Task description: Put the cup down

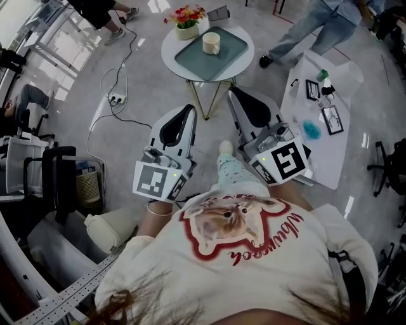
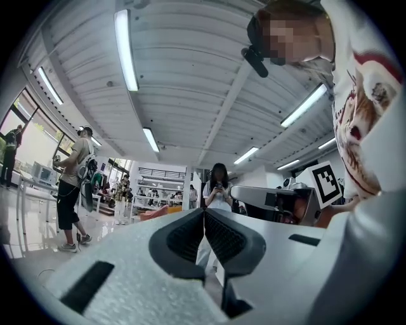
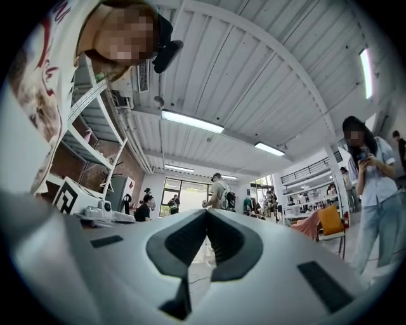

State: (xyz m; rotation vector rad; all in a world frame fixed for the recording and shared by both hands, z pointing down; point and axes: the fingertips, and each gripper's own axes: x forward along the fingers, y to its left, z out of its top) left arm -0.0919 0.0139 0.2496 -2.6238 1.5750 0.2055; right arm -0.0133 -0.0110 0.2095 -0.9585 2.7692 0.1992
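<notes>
A cream cup (image 1: 211,42) stands upright on a green tray (image 1: 233,48) on a small round white table (image 1: 169,58), straight ahead on the floor. Neither gripper holds anything. My left gripper (image 1: 188,109) and right gripper (image 1: 233,90) are held side by side in front of my chest, well short of the table and apart from the cup. In the left gripper view the jaws (image 2: 204,213) are pressed together with nothing between them. The right gripper view shows its jaws (image 3: 207,213) shut and empty too. Both gripper views point up at the ceiling, so the cup is not in them.
A pot of flowers (image 1: 187,19) sits at the round table's far edge. To the right is a white table (image 1: 335,162) with small items. A power strip and cable (image 1: 116,98) lie on the floor at left. People stand nearby (image 1: 311,28), (image 2: 217,187).
</notes>
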